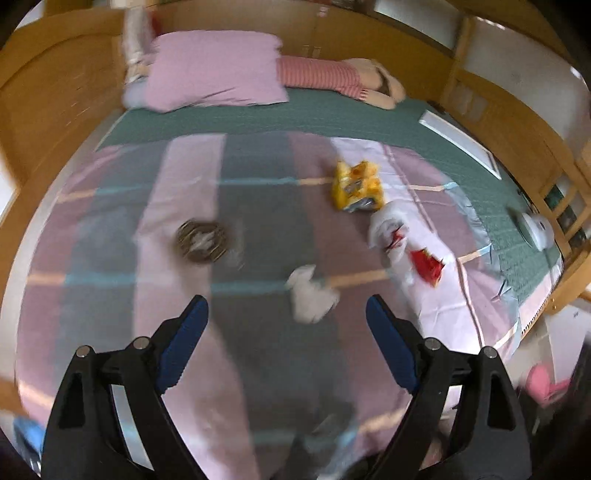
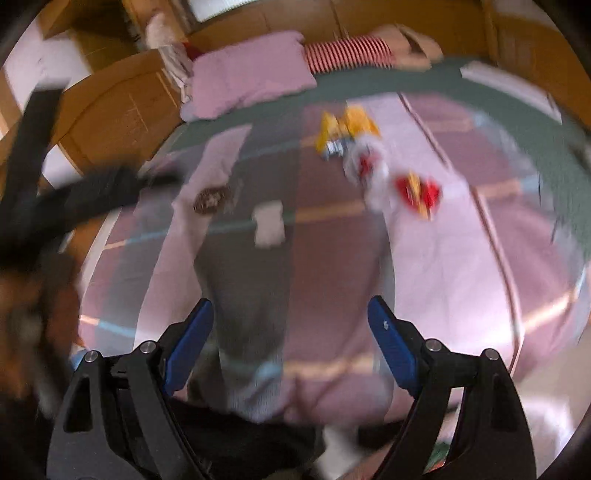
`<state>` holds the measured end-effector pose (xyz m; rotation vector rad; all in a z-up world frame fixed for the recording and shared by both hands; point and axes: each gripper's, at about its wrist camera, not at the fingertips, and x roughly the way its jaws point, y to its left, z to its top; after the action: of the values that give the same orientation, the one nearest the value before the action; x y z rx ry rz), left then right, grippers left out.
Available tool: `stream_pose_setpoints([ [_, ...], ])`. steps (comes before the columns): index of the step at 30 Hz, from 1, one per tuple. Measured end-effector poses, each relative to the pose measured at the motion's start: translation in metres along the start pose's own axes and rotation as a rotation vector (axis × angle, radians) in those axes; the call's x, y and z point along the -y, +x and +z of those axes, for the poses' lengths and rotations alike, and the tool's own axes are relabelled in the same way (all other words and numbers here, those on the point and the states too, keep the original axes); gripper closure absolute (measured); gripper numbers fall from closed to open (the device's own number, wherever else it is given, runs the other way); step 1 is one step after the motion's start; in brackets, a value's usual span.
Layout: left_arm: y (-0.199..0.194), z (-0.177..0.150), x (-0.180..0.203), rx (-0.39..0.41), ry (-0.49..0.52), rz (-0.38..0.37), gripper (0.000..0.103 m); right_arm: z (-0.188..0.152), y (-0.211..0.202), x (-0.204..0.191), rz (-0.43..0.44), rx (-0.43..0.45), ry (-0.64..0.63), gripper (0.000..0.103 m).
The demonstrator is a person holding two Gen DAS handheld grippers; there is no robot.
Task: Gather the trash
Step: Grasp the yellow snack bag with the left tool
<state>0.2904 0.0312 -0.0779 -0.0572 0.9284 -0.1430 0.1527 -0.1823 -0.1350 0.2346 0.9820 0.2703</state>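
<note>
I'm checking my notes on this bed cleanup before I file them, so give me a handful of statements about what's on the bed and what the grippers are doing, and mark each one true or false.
1. The left gripper is open with nothing between its fingers. True.
2. The right gripper is clamped on the yellow wrapper. False: it is open and empty, and the wrapper lies far up the bed.
3. The crumpled white tissue lies on the striped blanket. True.
4. The pink pillow sits at the foot of the bed beside the grippers. False: it lies at the far end, by the wooden headboard.
5. A red wrapper lies on the blanket. True.

No readable text — wrappers too blurred
</note>
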Motion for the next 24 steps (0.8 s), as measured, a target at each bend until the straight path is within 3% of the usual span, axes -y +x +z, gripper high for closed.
stream_pose_setpoints([
  [5,0.069,0.04,0.069,-0.027,0.149,-0.099,0.007,-0.026,-0.007,0.044,-0.097,-0.035,0.156,0.019],
  [7,0.093,0.056,0.091,-0.015,0.195,-0.098,0.007,-0.029,-0.011,0.053,-0.117,-0.04,0.174,0.019],
  [10,0.12,0.087,0.102,0.084,0.169,-0.056,0.003,-0.031,-0.018,0.06,-0.16,-0.027,0.161,0.019],
  [12,0.144,0.107,0.101,0.083,0.097,-0.053,0.004,-0.031,-0.018,0.064,-0.171,-0.021,0.169,0.019],
  [15,0.193,0.132,0.104,-0.003,0.07,-0.043,0.003,-0.029,-0.008,0.064,-0.146,-0.036,0.186,0.019],
  [18,0.246,0.139,0.109,-0.143,0.08,-0.004,0.004,-0.027,0.004,0.063,-0.133,-0.045,0.179,0.019],
  [20,0.262,0.131,0.108,-0.198,0.098,-0.035,0.022,-0.026,0.008,0.065,-0.138,-0.05,0.184,0.019],
  [21,0.266,0.125,0.105,-0.218,0.088,-0.079,0.046,-0.026,0.01,0.067,-0.137,-0.051,0.191,0.019],
  [23,0.26,0.117,0.096,-0.198,0.068,-0.103,0.057,-0.026,0.013,0.069,-0.133,-0.05,0.199,0.019],
  [24,0.252,0.113,0.092,-0.186,0.08,-0.11,0.07,-0.025,0.015,0.069,-0.131,-0.052,0.199,0.019],
])
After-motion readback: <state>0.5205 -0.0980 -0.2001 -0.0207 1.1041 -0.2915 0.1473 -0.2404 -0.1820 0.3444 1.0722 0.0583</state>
